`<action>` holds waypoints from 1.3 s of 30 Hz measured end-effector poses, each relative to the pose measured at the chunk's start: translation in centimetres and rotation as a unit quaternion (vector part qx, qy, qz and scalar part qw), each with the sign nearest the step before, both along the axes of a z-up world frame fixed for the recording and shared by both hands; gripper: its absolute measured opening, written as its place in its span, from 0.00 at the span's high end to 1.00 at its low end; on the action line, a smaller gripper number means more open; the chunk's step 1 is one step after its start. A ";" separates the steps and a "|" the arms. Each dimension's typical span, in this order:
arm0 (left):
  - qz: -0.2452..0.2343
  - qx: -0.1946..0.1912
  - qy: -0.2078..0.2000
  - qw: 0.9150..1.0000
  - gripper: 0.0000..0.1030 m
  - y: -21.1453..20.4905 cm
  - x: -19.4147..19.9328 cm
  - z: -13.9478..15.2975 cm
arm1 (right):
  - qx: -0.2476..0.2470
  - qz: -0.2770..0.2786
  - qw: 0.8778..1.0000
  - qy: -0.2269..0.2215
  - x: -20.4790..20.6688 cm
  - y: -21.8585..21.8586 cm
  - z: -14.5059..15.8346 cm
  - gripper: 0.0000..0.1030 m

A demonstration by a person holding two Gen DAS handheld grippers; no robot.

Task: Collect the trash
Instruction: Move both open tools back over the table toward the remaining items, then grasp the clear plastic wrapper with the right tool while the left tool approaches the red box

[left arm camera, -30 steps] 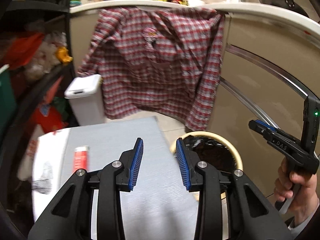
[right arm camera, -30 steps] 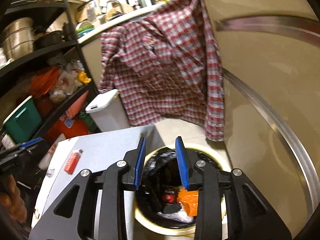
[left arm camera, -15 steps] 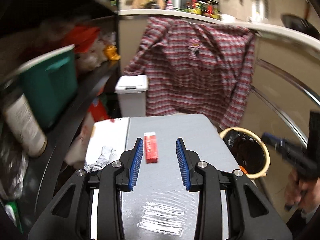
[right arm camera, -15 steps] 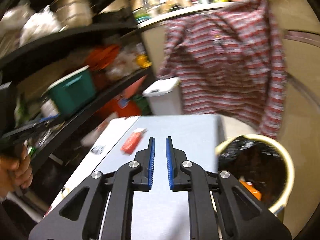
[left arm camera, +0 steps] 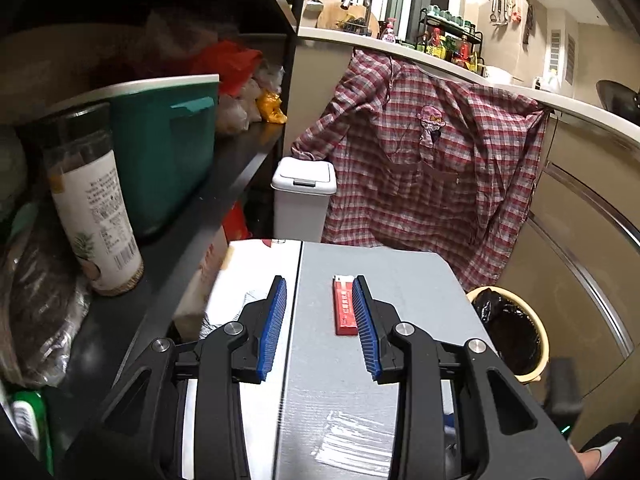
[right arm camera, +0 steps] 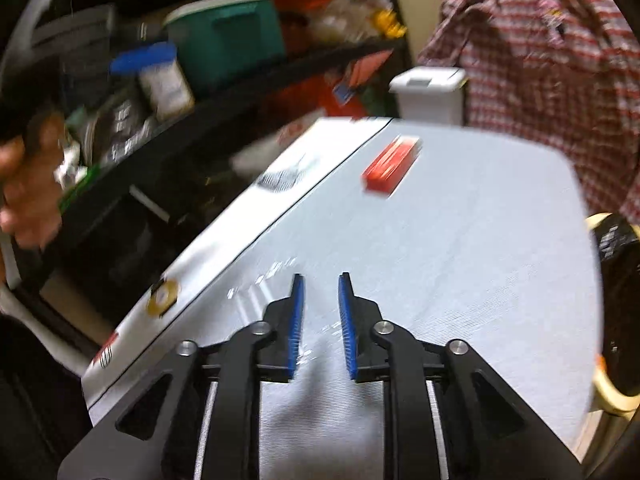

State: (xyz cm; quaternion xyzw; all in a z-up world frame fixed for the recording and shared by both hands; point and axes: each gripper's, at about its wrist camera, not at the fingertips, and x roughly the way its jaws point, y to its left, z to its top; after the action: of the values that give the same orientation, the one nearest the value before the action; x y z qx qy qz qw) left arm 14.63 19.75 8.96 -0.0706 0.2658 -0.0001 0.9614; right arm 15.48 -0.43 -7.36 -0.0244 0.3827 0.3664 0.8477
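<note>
Both grippers, left gripper [left arm camera: 320,324] and right gripper [right arm camera: 320,324], empty, right jaws opening; flat red wrapper [left arm camera: 345,307] could skid off the grey table [left arm camera: 400,280].

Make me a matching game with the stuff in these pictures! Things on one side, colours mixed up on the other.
Things:
1. small flat packet on the grey table
2. storage box on the shelf
3. lidded bin on the floor
4. gripper pads

Colours:
A. white
B. blue
C. red
D. teal

Pairs: 1-C, 2-D, 3-A, 4-B
</note>
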 end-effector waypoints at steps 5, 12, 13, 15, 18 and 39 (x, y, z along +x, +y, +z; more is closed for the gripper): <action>-0.005 0.002 -0.004 1.000 0.67 0.5 -0.2 0.2 | -0.039 0.043 0.998 0.027 -0.8 2.8 -2.6 0.57; -0.008 -0.002 -0.003 1.000 0.67 0.8 -0.1 0.1 | -0.116 0.080 0.990 -0.006 -2.0 5.0 -3.9 0.55; -0.009 -0.002 0.000 1.000 0.67 0.8 0.0 0.0 | -0.116 0.080 0.990 -0.007 -2.0 5.0 -3.8 0.58; -0.012 -0.001 0.004 1.000 0.67 0.7 0.2 -0.2 | -0.112 0.083 0.990 -0.006 -2.0 4.9 -3.7 0.69; -0.015 -0.001 0.006 1.000 0.67 0.4 0.5 -0.4 | -0.121 0.088 0.989 -0.017 -2.2 4.8 -3.4 0.87; -0.013 0.008 0.095 0.995 0.65 -4.1 9.8 -10.2 | -0.070 -0.150 0.986 0.033 6.1 -7.7 -0.9 0.91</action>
State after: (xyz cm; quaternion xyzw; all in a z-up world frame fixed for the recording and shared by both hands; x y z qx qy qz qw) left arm 24.41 15.63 -1.23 -0.0593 0.3566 -0.0034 0.9324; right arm 21.58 -8.13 -8.25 -0.0135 0.4344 0.2085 0.8761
